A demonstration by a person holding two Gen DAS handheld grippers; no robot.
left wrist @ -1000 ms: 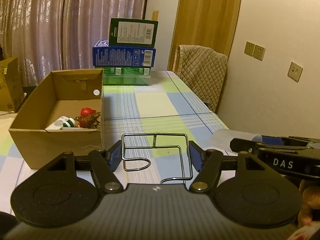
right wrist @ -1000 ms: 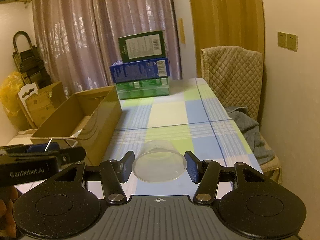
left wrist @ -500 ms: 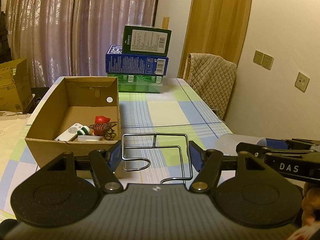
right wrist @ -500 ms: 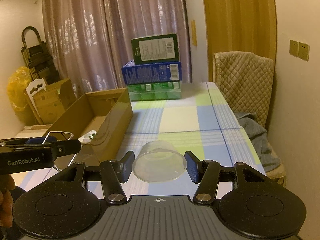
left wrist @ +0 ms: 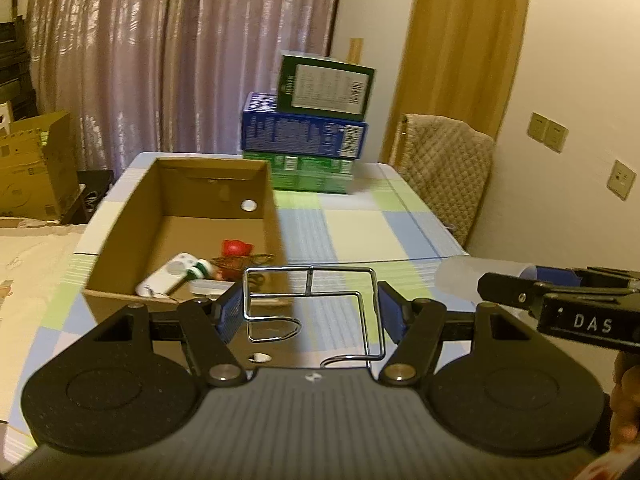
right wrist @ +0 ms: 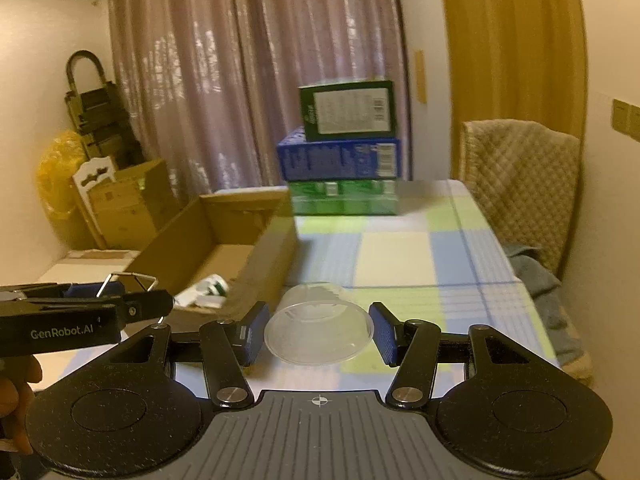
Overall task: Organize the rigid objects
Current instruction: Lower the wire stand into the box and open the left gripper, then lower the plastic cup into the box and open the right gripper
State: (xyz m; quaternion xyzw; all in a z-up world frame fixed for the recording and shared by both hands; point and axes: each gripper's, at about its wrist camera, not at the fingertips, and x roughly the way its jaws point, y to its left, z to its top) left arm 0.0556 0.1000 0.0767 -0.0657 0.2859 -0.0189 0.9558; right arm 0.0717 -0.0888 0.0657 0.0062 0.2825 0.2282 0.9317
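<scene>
My left gripper (left wrist: 310,312) is shut on a bent chrome wire rack (left wrist: 316,300), held above the near right corner of an open cardboard box (left wrist: 120,236). The box holds a white controller (left wrist: 168,274), a red object (left wrist: 236,247) and other small items. My right gripper (right wrist: 318,332) is shut on a clear plastic cup (right wrist: 318,330), held above the checked tablecloth (right wrist: 400,248). The cup also shows at the right of the left wrist view (left wrist: 468,276). The left gripper with the rack shows at the left of the right wrist view (right wrist: 128,280).
Stacked green and blue boxes (left wrist: 312,140) stand at the table's far end. A padded chair (left wrist: 444,172) stands at the right side, close to the wall. Cardboard boxes (right wrist: 128,204) and a hand truck (right wrist: 96,116) stand on the floor at the left.
Both grippers have risen and moved left toward the cardboard box, each still holding its object. More of the box's inside shows now.
</scene>
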